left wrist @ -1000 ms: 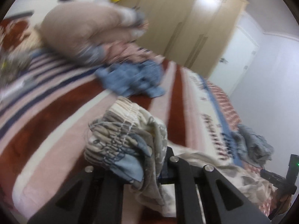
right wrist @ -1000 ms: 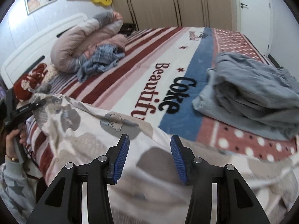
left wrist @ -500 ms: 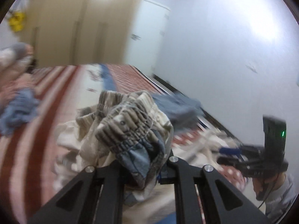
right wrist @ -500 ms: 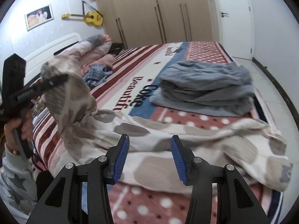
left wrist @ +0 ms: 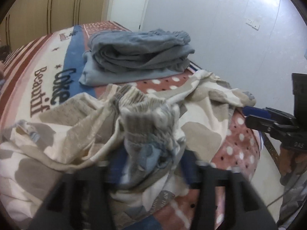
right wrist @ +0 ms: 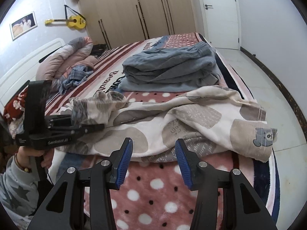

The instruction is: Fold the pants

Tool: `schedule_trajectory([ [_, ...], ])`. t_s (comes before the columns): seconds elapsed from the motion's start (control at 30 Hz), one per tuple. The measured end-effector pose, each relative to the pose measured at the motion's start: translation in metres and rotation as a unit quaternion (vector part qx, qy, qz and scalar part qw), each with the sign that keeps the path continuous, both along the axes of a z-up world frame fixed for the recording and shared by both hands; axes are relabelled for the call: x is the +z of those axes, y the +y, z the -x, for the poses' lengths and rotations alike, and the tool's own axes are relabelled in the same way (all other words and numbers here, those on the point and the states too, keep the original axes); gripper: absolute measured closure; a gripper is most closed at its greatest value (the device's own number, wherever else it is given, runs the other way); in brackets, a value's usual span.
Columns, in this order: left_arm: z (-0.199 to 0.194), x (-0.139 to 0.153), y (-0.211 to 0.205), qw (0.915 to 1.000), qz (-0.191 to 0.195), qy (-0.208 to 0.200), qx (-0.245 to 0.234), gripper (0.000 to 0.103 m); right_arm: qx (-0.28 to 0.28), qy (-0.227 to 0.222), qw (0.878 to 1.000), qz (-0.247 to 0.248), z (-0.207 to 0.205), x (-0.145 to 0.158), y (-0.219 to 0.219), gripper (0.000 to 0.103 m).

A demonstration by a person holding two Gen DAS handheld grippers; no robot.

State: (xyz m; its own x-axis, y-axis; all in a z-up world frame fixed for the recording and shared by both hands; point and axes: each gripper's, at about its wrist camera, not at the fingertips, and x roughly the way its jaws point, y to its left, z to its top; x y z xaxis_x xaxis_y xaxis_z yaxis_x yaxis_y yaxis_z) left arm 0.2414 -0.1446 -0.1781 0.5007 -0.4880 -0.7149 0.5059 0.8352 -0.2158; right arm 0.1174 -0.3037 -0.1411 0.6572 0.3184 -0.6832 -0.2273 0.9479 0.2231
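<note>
Right now the patterned pants (right wrist: 172,118) are lying crumpled across the near end of the bed (right wrist: 153,191), spreading over the pink polka-dot part of the blanket, with one leg end hanging toward the bed's edge on the right of the right wrist view. The left gripper (left wrist: 151,164) is pointing down at the gathered elastic waistband (left wrist: 145,113); its jaws have just been opening, and the bunched waistband is sitting between them, blurred, so the fingers are no longer clamping the cloth. Seen from the right wrist camera, that same tool (right wrist: 92,126) is reaching in from the left side with the waistband heaped at its tip, a hand (right wrist: 36,153) in a star-printed sleeve gripping its handle. The right gripper (right wrist: 153,161) is hovering just above the near hem of the pants, its blue pads (right wrist: 124,161) standing partly apart with nothing between them. Behind the pants, a folded grey-blue stack of clothes (right wrist: 172,69) is resting on the blanket, and a crumpled blue garment (right wrist: 74,76) is lying near the rolled quilt (right wrist: 63,57) by the headboard.
</note>
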Motion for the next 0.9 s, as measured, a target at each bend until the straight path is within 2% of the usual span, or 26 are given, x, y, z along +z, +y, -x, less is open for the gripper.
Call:
schedule_trajectory([
  [0.1, 0.010, 0.012, 0.005, 0.9996, 0.001, -0.029, -0.003, 0.023, -0.002, -0.005, 1.000, -0.006, -0.001, 0.004, 0.000, 0.062],
  [0.2, 0.016, 0.026, 0.019, 0.9992, 0.014, -0.038, -0.001, 0.019, 0.009, -0.009, 1.000, -0.002, -0.011, 0.011, 0.009, 0.062],
  [0.27, 0.016, 0.032, 0.035, 0.9988, 0.011, -0.046, 0.015, 0.018, 0.028, -0.014, 0.999, 0.023, -0.021, 0.014, 0.022, 0.059],
  [0.33, 0.016, 0.032, 0.056, 0.9981, 0.000, -0.049, 0.039, 0.018, 0.051, 0.005, 0.997, 0.060, -0.040, 0.009, 0.036, 0.054],
  [0.4, 0.013, 0.030, 0.076, 0.9970, -0.002, -0.048, 0.060, 0.018, 0.064, 0.022, 0.994, 0.087, -0.056, 0.000, 0.046, 0.054],
  [0.5, 0.009, 0.026, 0.107, 0.9951, 0.013, -0.039, 0.090, 0.018, 0.104, 0.056, 0.988, 0.097, -0.079, -0.017, 0.065, 0.055],
  [0.53, 0.008, 0.025, 0.113, 0.9946, 0.017, -0.039, 0.095, 0.018, 0.117, 0.061, 0.986, 0.101, -0.084, -0.022, 0.074, 0.058],
  [0.57, 0.007, 0.024, 0.121, 0.9938, 0.019, -0.040, 0.102, 0.018, 0.124, 0.063, 0.984, 0.111, -0.092, -0.026, 0.084, 0.068],
  [0.63, 0.005, 0.021, 0.131, 0.9929, 0.017, -0.042, 0.110, 0.018, 0.122, 0.070, 0.984, 0.114, -0.105, -0.033, 0.092, 0.078],
  [0.8, -0.005, 0.000, 0.141, 0.9945, 0.010, -0.019, 0.102, 0.018, 0.093, 0.095, 0.989, 0.063, -0.149, -0.041, 0.090, 0.078],
  [0.9, -0.004, -0.011, 0.145, 0.9955, 0.011, -0.012, 0.093, 0.018, 0.059, 0.100, 0.989, 0.091, -0.173, -0.050, 0.090, 0.079],
])
